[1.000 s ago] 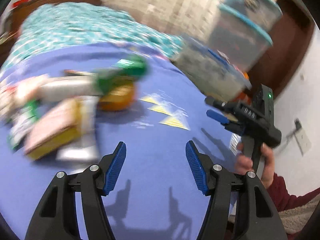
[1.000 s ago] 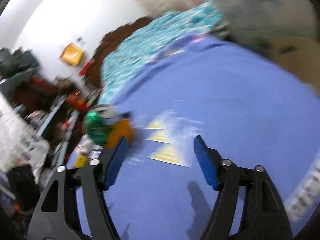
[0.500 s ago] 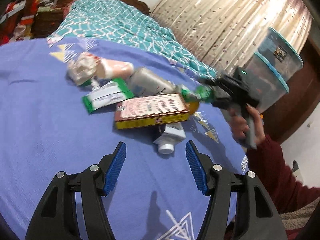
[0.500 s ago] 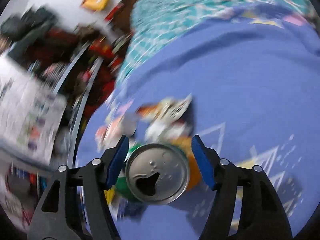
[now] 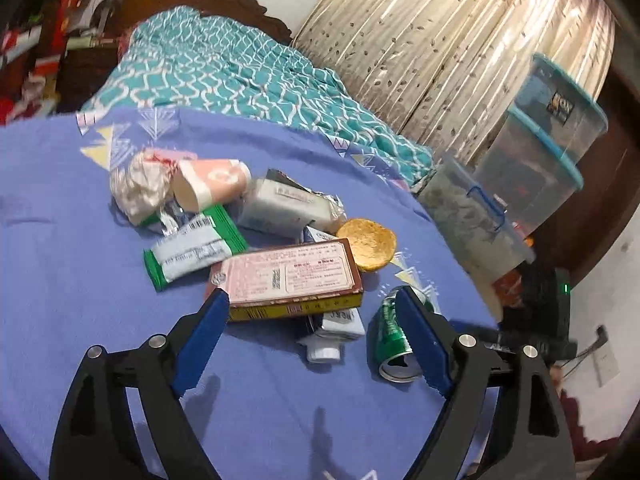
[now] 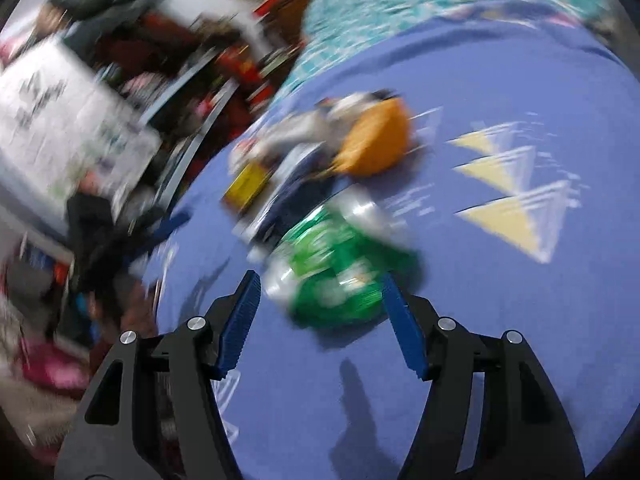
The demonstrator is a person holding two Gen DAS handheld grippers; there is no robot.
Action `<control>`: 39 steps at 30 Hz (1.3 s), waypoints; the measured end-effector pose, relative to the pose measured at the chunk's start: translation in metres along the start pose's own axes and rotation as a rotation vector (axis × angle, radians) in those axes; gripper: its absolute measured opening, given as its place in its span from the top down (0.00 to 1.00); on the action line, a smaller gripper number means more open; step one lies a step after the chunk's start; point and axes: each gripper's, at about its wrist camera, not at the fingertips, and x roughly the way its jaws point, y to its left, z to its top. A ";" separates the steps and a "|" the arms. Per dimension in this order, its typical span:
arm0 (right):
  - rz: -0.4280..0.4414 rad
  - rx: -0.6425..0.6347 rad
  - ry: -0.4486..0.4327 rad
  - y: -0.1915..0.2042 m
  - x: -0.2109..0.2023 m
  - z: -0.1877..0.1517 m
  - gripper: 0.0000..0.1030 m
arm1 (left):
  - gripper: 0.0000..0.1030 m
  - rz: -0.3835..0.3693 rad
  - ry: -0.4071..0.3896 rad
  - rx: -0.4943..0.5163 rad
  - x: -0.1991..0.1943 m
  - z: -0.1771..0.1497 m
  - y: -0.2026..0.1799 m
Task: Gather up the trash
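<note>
Green can (image 5: 394,338) lies beside a box (image 5: 288,278), carton and wrappers; both grippers' jaws gape, empty.

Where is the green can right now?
In the left wrist view the green can lies on its side on the blue bedspread, at the pile's right edge, beside the small white carton.

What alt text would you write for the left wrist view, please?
The open left gripper, its jaws just widened, hovers over trash on a blue bedsheet: a red-and-yellow box, a green can lying beside it, a paper cup and wrappers.
</note>
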 end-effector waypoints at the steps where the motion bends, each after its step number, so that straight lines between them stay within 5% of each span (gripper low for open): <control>1: -0.020 0.042 -0.028 -0.008 -0.002 0.005 0.37 | 0.19 0.017 -0.003 0.018 0.000 0.000 -0.001; 8: -0.024 0.122 -0.101 -0.014 0.010 0.041 0.37 | 0.16 0.268 -0.023 0.281 0.006 -0.013 -0.002; 15: -0.038 0.246 -0.078 -0.037 0.047 0.070 0.35 | 0.17 0.334 0.044 0.509 0.051 -0.022 -0.009; 22: -0.084 0.300 -0.056 -0.050 0.078 0.092 0.31 | 0.36 0.441 0.069 0.754 0.095 -0.030 -0.025; 24: -0.082 0.314 -0.040 -0.053 0.087 0.098 0.31 | 0.54 0.480 0.090 0.846 0.107 -0.039 -0.029; 25: -0.077 0.315 -0.026 -0.054 0.093 0.101 0.34 | 0.61 0.516 0.097 0.890 0.115 -0.045 -0.030; 26: -0.071 0.310 -0.013 -0.055 0.096 0.102 0.51 | 0.67 0.542 0.078 0.914 0.116 -0.047 -0.030; 29: -0.078 0.279 0.029 -0.050 0.105 0.098 0.75 | 0.71 0.522 0.066 0.895 0.109 -0.042 -0.027; 31: -0.104 0.262 0.005 -0.048 0.098 0.093 0.79 | 0.80 0.490 0.051 0.825 0.093 -0.032 -0.023; 35: -0.133 0.246 -0.075 -0.047 0.064 0.082 0.82 | 0.80 0.389 -0.010 0.677 0.044 -0.017 -0.018; 39: -0.189 0.259 -0.161 -0.058 0.015 0.052 0.83 | 0.80 0.213 -0.033 0.515 -0.007 -0.018 -0.018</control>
